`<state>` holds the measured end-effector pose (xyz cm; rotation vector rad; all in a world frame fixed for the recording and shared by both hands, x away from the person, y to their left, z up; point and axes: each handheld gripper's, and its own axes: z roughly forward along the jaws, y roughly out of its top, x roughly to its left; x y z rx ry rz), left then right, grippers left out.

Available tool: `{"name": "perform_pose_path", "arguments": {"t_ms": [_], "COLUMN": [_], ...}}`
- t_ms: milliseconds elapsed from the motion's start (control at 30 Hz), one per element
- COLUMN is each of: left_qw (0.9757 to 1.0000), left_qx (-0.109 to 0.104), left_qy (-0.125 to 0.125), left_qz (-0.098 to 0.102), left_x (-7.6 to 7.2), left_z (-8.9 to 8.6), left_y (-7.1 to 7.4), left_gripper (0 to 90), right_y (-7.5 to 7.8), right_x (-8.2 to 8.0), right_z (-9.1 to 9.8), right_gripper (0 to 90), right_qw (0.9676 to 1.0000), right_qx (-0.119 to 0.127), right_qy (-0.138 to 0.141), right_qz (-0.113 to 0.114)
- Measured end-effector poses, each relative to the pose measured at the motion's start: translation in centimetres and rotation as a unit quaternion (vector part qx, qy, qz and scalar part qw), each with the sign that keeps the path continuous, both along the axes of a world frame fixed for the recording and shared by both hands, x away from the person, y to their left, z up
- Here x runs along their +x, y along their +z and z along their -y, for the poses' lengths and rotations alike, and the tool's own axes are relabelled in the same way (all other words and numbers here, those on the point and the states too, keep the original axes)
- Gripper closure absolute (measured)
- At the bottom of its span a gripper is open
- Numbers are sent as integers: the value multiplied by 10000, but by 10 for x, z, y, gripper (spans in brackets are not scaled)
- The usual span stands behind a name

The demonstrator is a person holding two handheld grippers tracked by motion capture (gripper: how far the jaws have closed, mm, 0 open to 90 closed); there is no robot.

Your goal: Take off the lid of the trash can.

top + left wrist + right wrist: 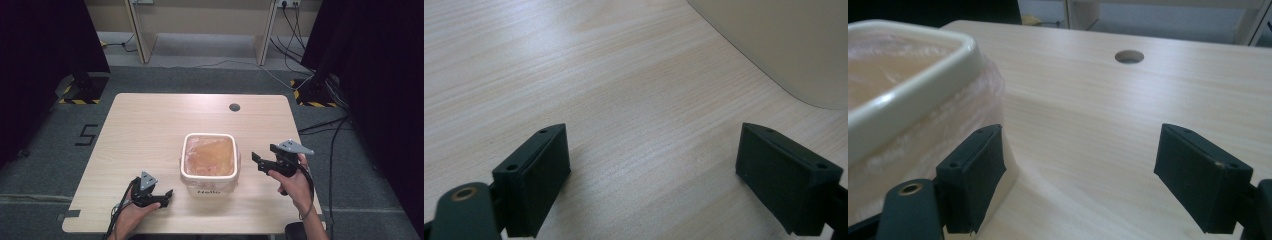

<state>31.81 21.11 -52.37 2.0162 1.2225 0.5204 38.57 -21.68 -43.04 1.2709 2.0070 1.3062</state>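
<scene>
A cream square container (209, 135) with a clear plastic liner and "Hello" on its front wall stands at the middle of the wooden table (150, 130). My left gripper (166, 197) rests low near the front edge, left of the container, open with only bare wood between its jaws (654, 175). The container's wall (784, 45) shows ahead to the right. My right gripper (264, 154) hovers beside the container's right side, open and holding nothing (1080, 175). One of its fingers (973, 170) is close to the container's rim (913, 90) and crinkled liner.
A round cable hole (234, 107) sits in the table's far side, also visible ahead of the right gripper (1129, 56). Black curtains flank the table. Stand bases with striped tape (80, 92) and cables (320, 125) lie on the floor.
</scene>
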Motion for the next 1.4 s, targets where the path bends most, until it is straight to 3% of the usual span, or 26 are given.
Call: {"name": "perform_pose_path", "arguments": {"t_ms": [167, 600, 1400], "left_qw": [10000, 10000, 10000], "left_qx": [-1, 3, 2], "left_qy": [1, -2, 1], "left_qz": [-1, 0, -2], "left_x": [0, 0, 0], "left_z": [0, 0, 0], "left_y": [0, 0, 0], "left_gripper": [130, 130, 127], "right_y": [14, 26, 36], "right_x": [10, 22, 35], "right_z": [-12, -29, -63], "right_gripper": [211, 224, 262], "right_qw": [9999, 9995, 9989], "right_qx": [107, 248, 124], "right_qy": [99, 214, 434], "right_qz": [22, 1, 125]}}
